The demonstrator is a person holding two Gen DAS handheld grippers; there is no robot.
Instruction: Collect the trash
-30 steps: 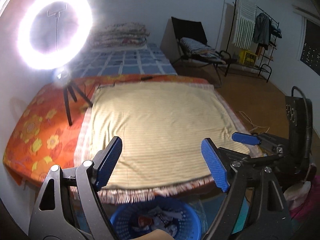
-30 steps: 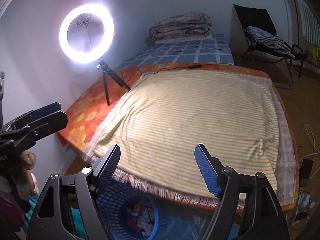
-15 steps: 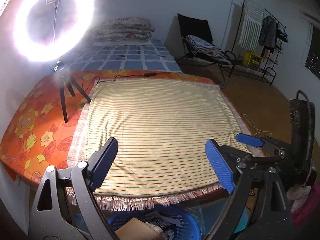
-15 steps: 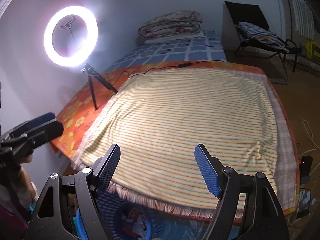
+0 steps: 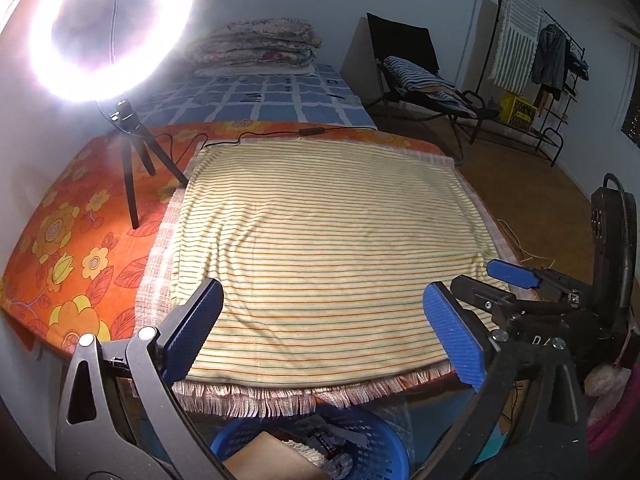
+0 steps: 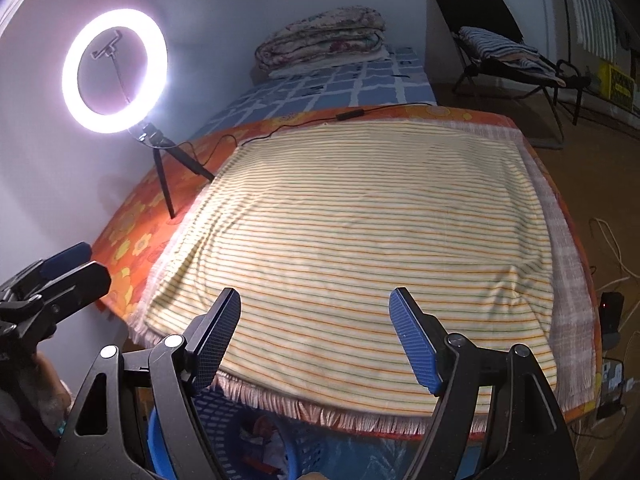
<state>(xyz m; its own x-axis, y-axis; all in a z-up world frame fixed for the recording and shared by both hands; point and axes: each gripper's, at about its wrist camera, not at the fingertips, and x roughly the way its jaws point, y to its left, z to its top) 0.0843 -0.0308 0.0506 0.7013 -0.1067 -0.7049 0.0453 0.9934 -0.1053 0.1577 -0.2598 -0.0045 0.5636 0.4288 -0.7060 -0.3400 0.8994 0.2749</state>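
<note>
Both grippers hung empty over the near edge of the bed. Left gripper [image 5: 324,328] had its blue pads spread wide, nothing between them. Right gripper [image 6: 314,332] likewise released, pads far apart, also seen at the right edge of the left wrist view [image 5: 516,280] with jaws parted. Left gripper showed at the left edge of the right wrist view [image 6: 60,276].

Blue basket [image 5: 384,444] sat on the floor just below the fringed edge of the striped blanket [image 5: 320,248], directly under the grippers. Trash [image 5: 332,452] lay inside it: crumpled paper and wrappers, plus a tan cardboard piece [image 5: 268,460] at the near side. Same basket [image 6: 168,436] was partly hidden by the fingers in the right wrist view, scraps visible inside.

Striped blanket covered most of an orange floral sheet [image 5: 80,240], with no loose items on it. Ring light [image 5: 108,28] on a small tripod [image 5: 132,168] stood on the sheet left of the blanket, lit, its cable [image 5: 272,134] running along the blanket's far edge. Folded quilts [image 5: 256,46] were stacked at the far end on a blue checked cover [image 5: 260,100]. Black chair [image 5: 416,68] stood on the floor to the right.
</note>
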